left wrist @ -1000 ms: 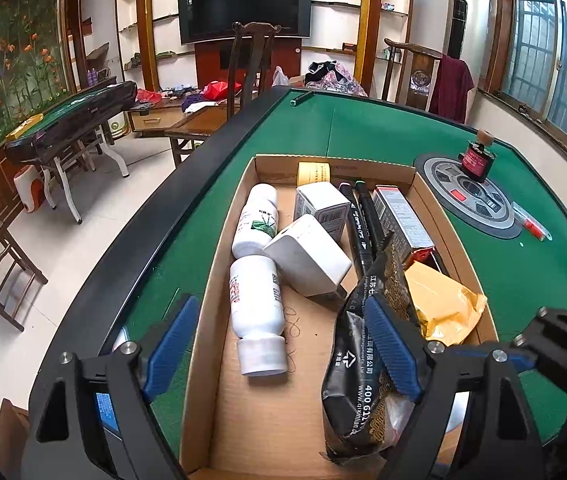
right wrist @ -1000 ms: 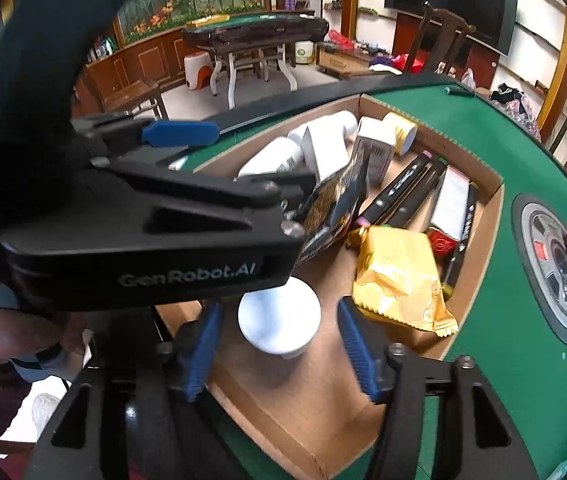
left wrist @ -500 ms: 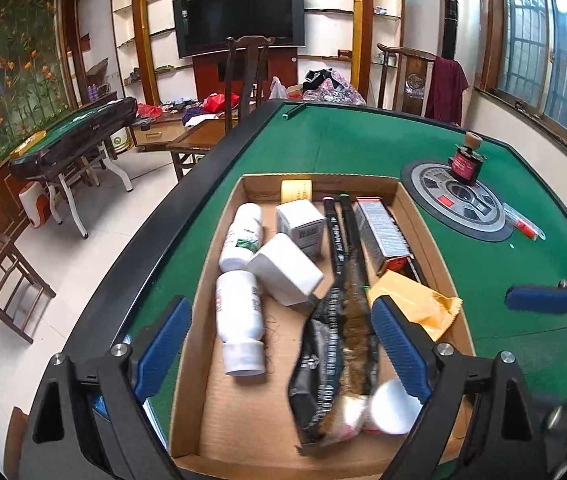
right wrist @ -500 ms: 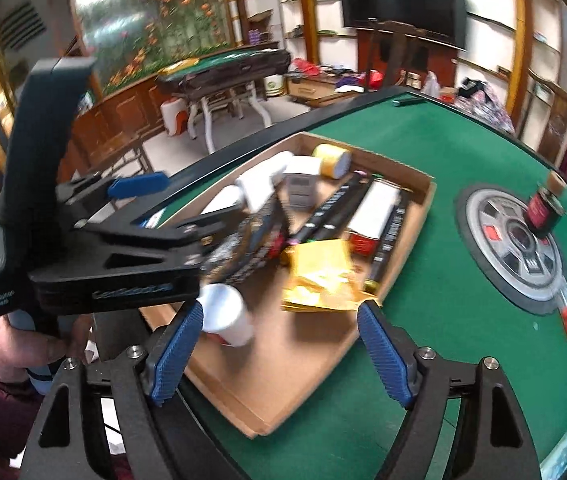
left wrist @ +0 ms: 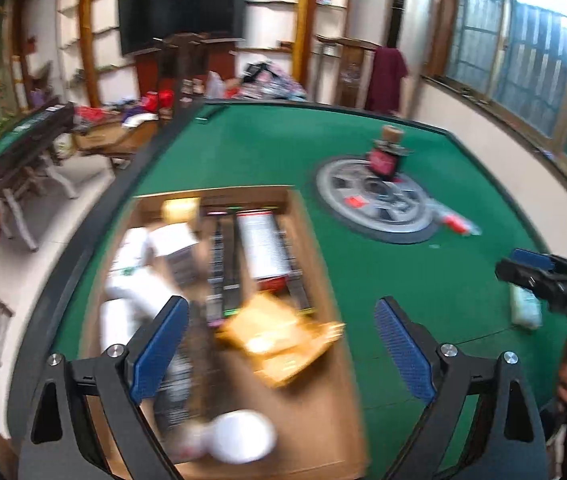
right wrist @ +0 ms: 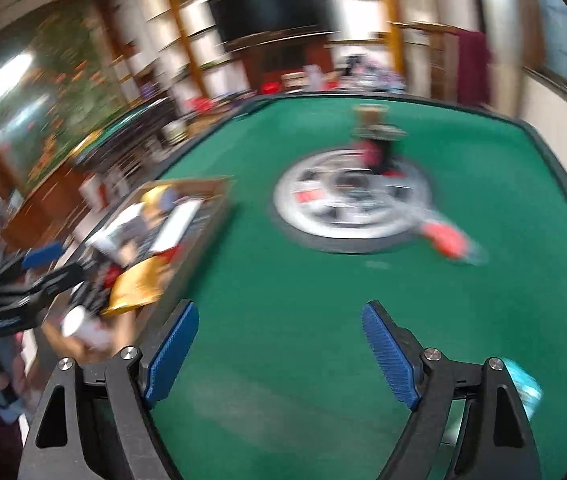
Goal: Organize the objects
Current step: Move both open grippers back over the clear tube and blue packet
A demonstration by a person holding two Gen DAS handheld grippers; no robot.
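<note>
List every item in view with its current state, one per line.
left gripper: fingers opening, nothing between them
right gripper: fingers opening, nothing between them
cardboard box: open-topped, holding items
yellow packet: lying in the box
white cup: in the box, on its side
small bottle: upright on the round panel

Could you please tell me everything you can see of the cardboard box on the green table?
The cardboard box is a shallow, open-topped brown tray lying flat on the green felt near the table's edge. It holds white bottles, a white carton, dark tubes, a yellow packet and a white cap. Motion blur hides finer detail. Neither gripper touches it.
</note>
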